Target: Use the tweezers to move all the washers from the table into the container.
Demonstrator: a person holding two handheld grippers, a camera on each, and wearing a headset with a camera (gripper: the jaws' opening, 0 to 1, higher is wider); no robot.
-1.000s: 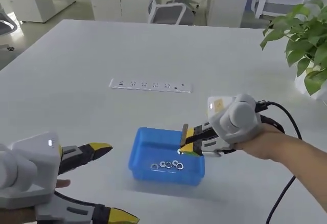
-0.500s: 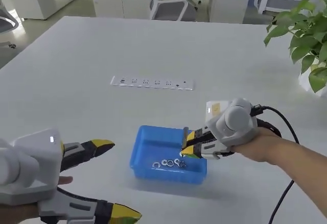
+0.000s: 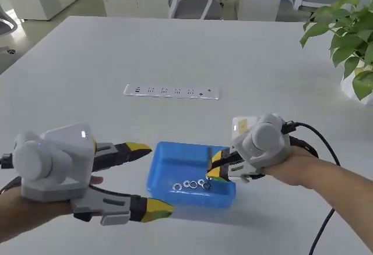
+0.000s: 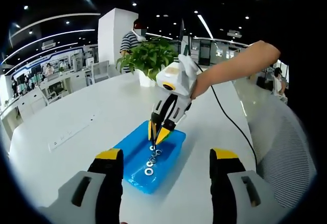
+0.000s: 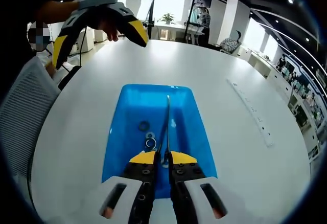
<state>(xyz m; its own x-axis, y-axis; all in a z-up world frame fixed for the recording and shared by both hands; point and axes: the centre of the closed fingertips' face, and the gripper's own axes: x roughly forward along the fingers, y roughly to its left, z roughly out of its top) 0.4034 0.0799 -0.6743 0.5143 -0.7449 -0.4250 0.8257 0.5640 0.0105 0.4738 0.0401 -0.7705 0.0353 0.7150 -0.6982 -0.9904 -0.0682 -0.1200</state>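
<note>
White table [image 3: 233, 51], one container [image 3: 175, 159], about five washers [image 3: 190, 185], left tool [image 3: 155, 177] apart, right tool [image 3: 214, 165] clamping tweezers [image 5: 166, 121]

The left tool [image 3: 150, 178] is at the lower left, jaws wide apart. The right tool [image 3: 214, 169], centre right, pinches the tweezers [image 5: 167, 121].

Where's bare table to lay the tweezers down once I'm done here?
Best patch: the bare table between the power strip and the far rim of the blue container; more beyond the strip. Crowded: the container's left, by the open left gripper, and its right, where the right gripper holds the tweezers above the person's arm.
</note>
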